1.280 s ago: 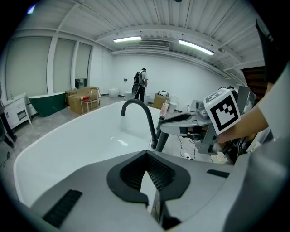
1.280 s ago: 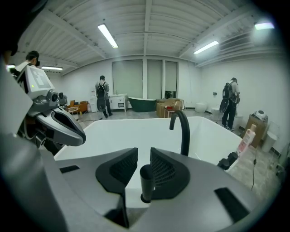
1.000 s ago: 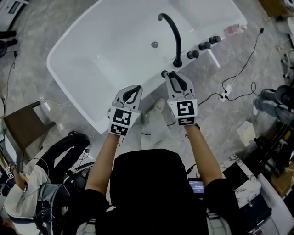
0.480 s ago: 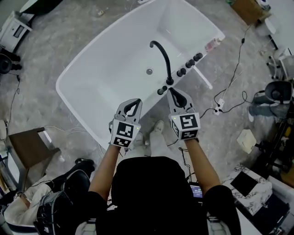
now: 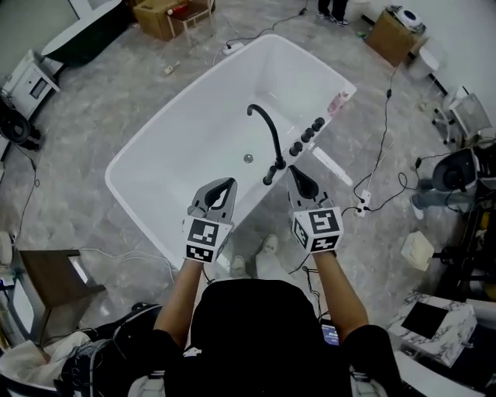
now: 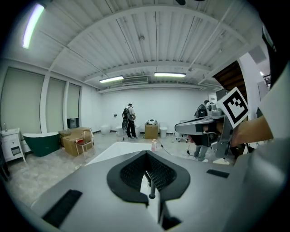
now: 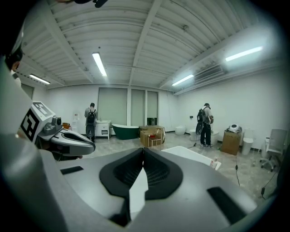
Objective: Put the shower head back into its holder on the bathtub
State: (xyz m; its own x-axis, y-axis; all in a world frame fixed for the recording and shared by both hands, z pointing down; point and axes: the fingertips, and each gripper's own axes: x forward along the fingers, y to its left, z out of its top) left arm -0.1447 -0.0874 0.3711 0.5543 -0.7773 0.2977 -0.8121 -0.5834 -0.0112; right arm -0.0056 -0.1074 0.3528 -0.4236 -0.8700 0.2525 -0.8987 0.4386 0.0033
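Observation:
The white bathtub (image 5: 178, 147) lies below me, with a curved black spout (image 5: 267, 136) on its near right rim. A row of black knobs (image 5: 308, 133) runs along that rim, and a small black fitting (image 5: 269, 179) sits by the spout's base. I cannot make out a shower head apart from these. My left gripper (image 5: 225, 184) (image 6: 146, 155) hangs shut and empty above the tub's near edge. My right gripper (image 5: 294, 170) (image 7: 143, 152) is also shut and empty, just right of the spout's base. Both point roughly level across the room.
A pink bottle (image 5: 339, 101) stands on the tub's far right corner. Cables and a power strip (image 5: 363, 199) lie on the floor to the right, and a brown chair (image 5: 50, 275) at the left. Cardboard boxes (image 5: 159, 17) and standing people (image 6: 130, 120) are beyond the tub.
Both grippers have risen together away from the tub rim, still shut. The tub now looks smaller and farther below, and more of the room shows.

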